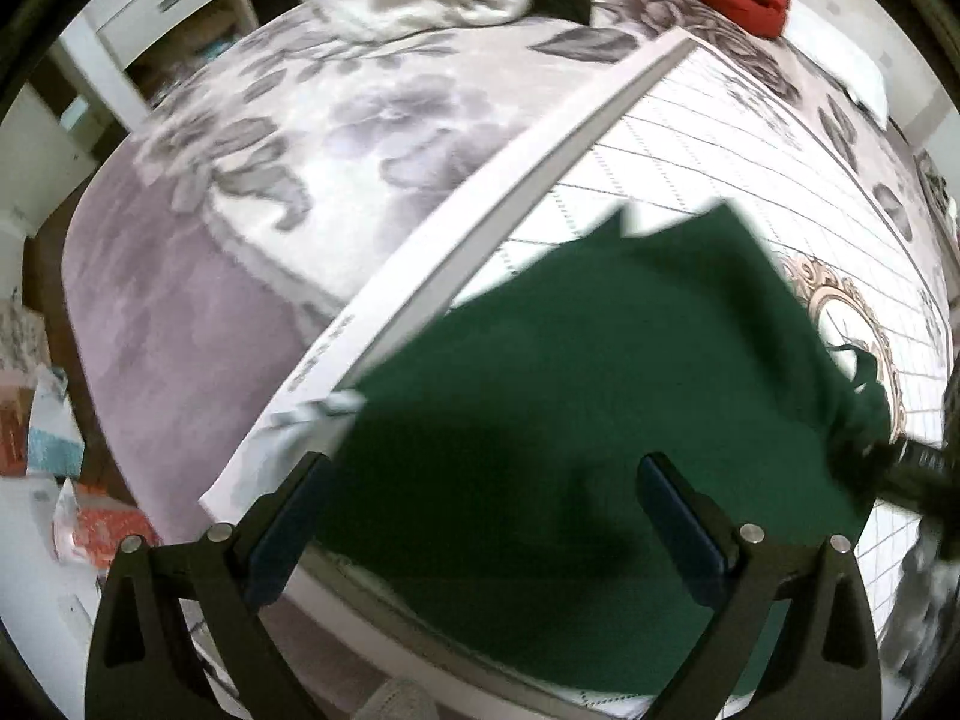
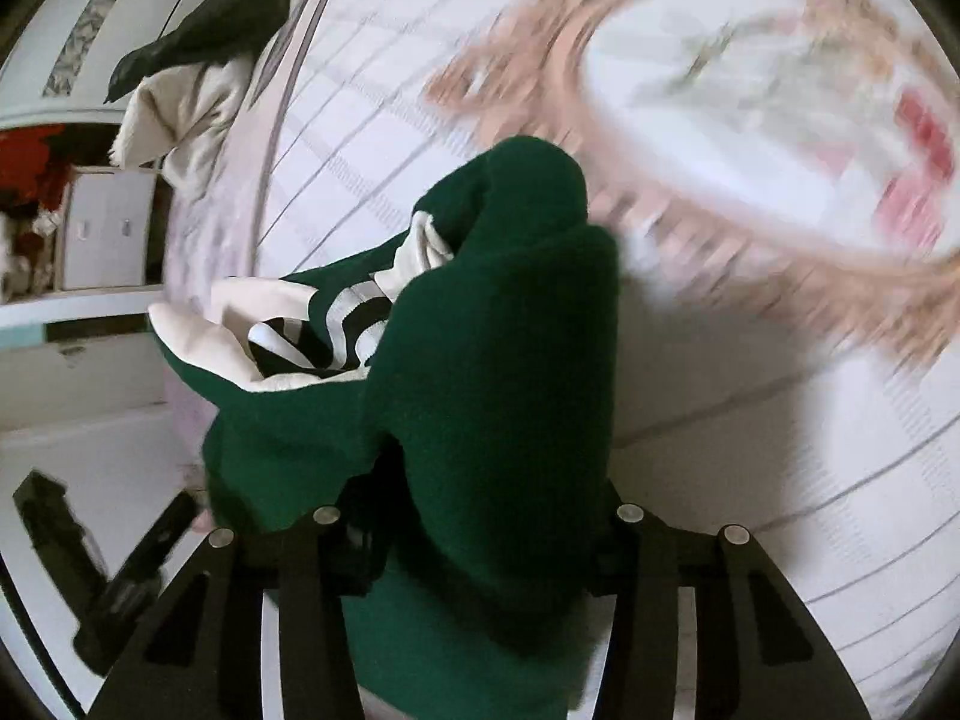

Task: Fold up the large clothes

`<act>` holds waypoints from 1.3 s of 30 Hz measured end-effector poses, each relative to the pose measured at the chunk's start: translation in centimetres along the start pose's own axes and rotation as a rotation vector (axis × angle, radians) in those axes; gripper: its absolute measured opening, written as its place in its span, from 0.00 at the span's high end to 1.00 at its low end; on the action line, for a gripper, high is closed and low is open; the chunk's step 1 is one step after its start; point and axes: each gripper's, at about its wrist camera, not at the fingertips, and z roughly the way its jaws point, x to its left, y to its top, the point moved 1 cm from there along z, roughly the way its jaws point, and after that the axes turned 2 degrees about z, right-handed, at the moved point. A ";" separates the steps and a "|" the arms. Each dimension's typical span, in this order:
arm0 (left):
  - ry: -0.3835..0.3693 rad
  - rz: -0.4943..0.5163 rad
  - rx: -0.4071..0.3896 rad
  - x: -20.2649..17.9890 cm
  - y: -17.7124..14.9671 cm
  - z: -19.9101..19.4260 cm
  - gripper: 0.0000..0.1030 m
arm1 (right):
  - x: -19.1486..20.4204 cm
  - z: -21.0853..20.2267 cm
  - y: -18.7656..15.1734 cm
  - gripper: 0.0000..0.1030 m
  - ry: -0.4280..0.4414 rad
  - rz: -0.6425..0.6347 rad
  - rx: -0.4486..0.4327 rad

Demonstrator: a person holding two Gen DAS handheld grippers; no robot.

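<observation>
Half folded at most: green garment (image 1: 600,372) bunched on white board (image 1: 690,138), clamped in right gripper (image 2: 474,540); left gripper (image 1: 486,516) wide, empty. Flattening, final folds left.

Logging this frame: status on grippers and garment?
Left gripper open above green garment. Right gripper shut on green garment. Nothing in the way.

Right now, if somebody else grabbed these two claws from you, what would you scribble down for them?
Left claw: open, hovering over the green garment, holding nothing.
Right claw: green cloth bunched between its fingers; grip looks closed but is hidden.
Garment lies on the white gridded board on the bed, partly flat, the right end lifted and crumpled.
Done: spread out, roughly.
Left: the folds themselves.
</observation>
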 end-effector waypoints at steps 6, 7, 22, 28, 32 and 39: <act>-0.004 -0.056 0.024 1.2 -0.5 0.0 0.00 | 1.1 -8.0 2.4 0.31 -0.179 -0.009 -0.167; -0.003 -0.060 0.019 1.2 -0.5 0.0 0.00 | 2.7 -9.3 1.8 0.31 -0.142 -0.032 -0.207; 0.051 0.000 0.040 1.8 0.6 2.0 0.00 | 8.5 5.7 5.8 1.00 0.017 0.018 0.073; 0.058 0.087 0.015 -0.3 1.5 1.9 0.00 | 9.3 -1.8 4.2 0.66 -0.017 -0.025 -0.083; 0.053 0.086 0.012 -1.2 2.8 3.0 0.00 | 8.7 0.9 6.0 0.75 -0.074 -0.030 -0.141; 0.034 0.041 0.044 -0.2 2.7 3.0 0.00 | 8.0 1.5 7.5 0.73 -0.016 0.037 -0.095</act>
